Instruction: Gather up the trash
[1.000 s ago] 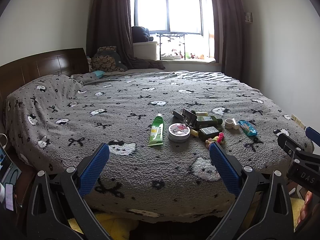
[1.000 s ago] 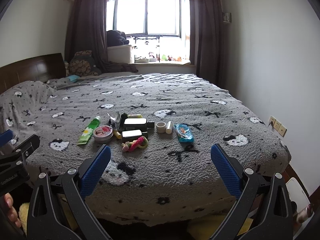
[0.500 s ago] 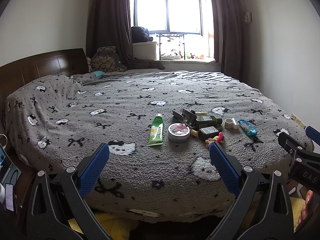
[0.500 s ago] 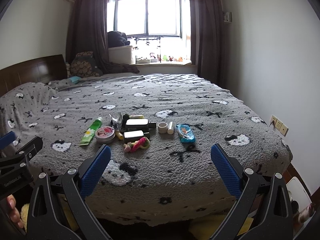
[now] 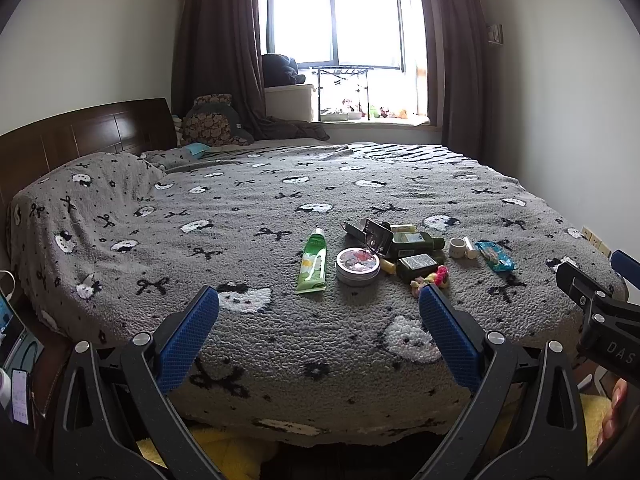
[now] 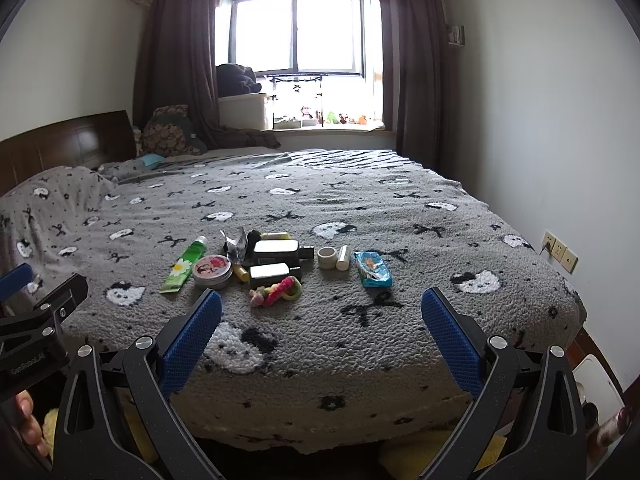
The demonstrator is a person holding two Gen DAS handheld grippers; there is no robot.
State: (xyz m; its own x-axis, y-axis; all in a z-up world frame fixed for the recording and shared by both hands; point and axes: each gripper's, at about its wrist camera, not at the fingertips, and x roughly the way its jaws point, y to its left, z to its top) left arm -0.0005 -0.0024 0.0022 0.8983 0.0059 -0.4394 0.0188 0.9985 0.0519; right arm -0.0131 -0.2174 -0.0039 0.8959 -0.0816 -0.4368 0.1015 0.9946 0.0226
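A cluster of small items lies on the grey patterned bed cover [image 5: 240, 208]: a green tube [image 5: 312, 261], a round tin [image 5: 357, 266], crumpled foil wrapper [image 5: 370, 232], two dark bottles [image 5: 416, 242], a colourful hair tie [image 5: 432, 276], a tape roll [image 5: 457, 247] and a blue packet [image 5: 495, 256]. In the right wrist view the same tube [image 6: 185, 259], tin [image 6: 212, 271], foil [image 6: 236, 242], hair tie [image 6: 276, 290] and packet [image 6: 372, 269] show. My left gripper [image 5: 318, 332] and right gripper [image 6: 320, 332] are both open and empty, held short of the bed's near edge.
A wooden headboard [image 5: 80, 136] is at the left, pillows [image 5: 212, 120] and dark curtains [image 5: 216, 48] at the far end under a window. Wall sockets [image 6: 560, 252] are on the right wall. A phone and screen [image 5: 16, 360] sit at the lower left.
Both grippers have crept slightly closer to the bed; the items look a little larger. Nothing on the bed has moved.
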